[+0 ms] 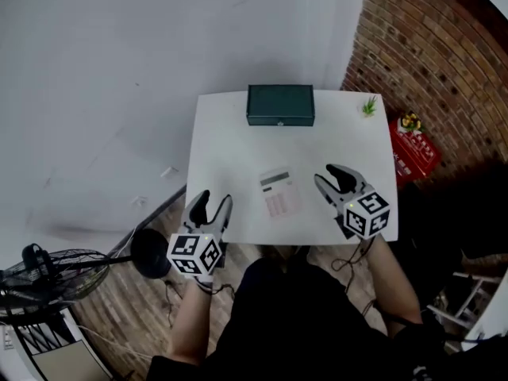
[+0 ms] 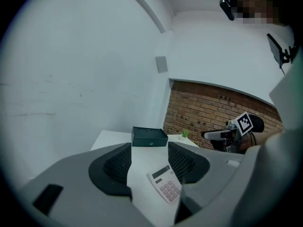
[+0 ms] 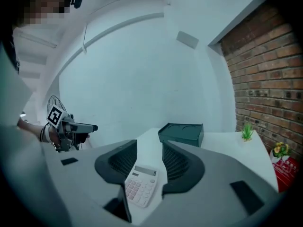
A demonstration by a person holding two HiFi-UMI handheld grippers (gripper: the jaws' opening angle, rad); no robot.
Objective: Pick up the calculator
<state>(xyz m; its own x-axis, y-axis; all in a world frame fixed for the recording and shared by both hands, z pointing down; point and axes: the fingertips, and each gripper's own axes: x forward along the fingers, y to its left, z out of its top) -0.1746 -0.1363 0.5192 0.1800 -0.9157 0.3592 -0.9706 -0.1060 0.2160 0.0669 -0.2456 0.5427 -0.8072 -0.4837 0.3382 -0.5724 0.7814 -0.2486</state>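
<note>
Bearing calculator (image 1: 279,193), white table (image 1: 222,125), wooden floor (image 1: 135,316), white wall (image 1: 95,70), brick wall (image 1: 429,46)

Soft, even indoor light, seen through wide-angle lenses in all three views.
The white table (image 1: 230,133) and wall (image 1: 95,70) are bright without glare, and the wooden floor (image 1: 143,316) is dimmer. Both gripper views darken at their round edges. Straight lines bow outward, and the calculator (image 1: 279,193) keys look soft in the head view.
</note>
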